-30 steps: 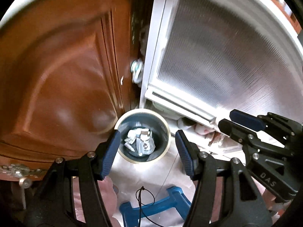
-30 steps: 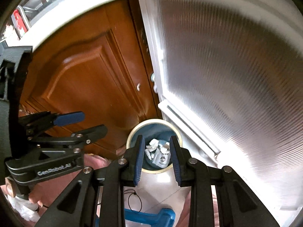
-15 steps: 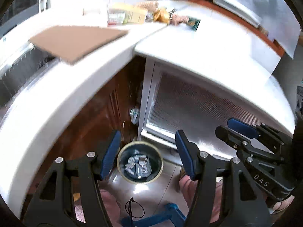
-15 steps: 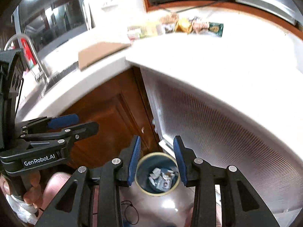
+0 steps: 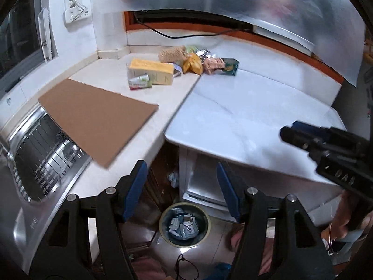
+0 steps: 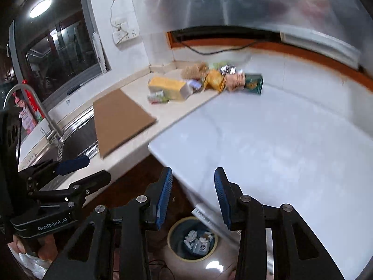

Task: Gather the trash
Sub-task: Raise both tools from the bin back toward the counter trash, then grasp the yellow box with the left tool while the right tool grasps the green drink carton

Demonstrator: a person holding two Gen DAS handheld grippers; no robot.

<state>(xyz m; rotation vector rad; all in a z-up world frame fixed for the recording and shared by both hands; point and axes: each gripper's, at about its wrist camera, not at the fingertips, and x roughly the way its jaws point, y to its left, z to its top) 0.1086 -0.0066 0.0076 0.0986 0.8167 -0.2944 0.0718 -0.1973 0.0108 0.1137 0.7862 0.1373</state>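
Note:
A pile of trash lies at the back corner of the counter: a yellow carton [image 5: 151,71] [image 6: 166,88], a small tube-like wrapper [image 5: 139,82], an orange snack bag [image 5: 192,64] [image 6: 215,79], a pink packet [image 5: 213,64] and a green packet [image 5: 229,66] [image 6: 254,82]. A round bin [image 5: 184,224] [image 6: 193,239] with wrappers inside stands on the floor below. My left gripper [image 5: 181,186] is open and empty above the bin. My right gripper [image 6: 193,193] is open and empty, also above the bin, far from the pile.
A flat brown cardboard sheet [image 5: 95,116] [image 6: 119,119] overhangs the steel sink [image 5: 39,144]. A faucet [image 6: 35,107] rises at the left. A white appliance top [image 5: 251,114] [image 6: 279,140] fills the right. A wall socket [image 5: 77,11] and black cable [image 5: 191,35] sit behind.
Both grippers have risen from low near the bin and cabinet door to above counter height, tilting up so the counter and trash pile have come into view. The right jaws have opened wider.

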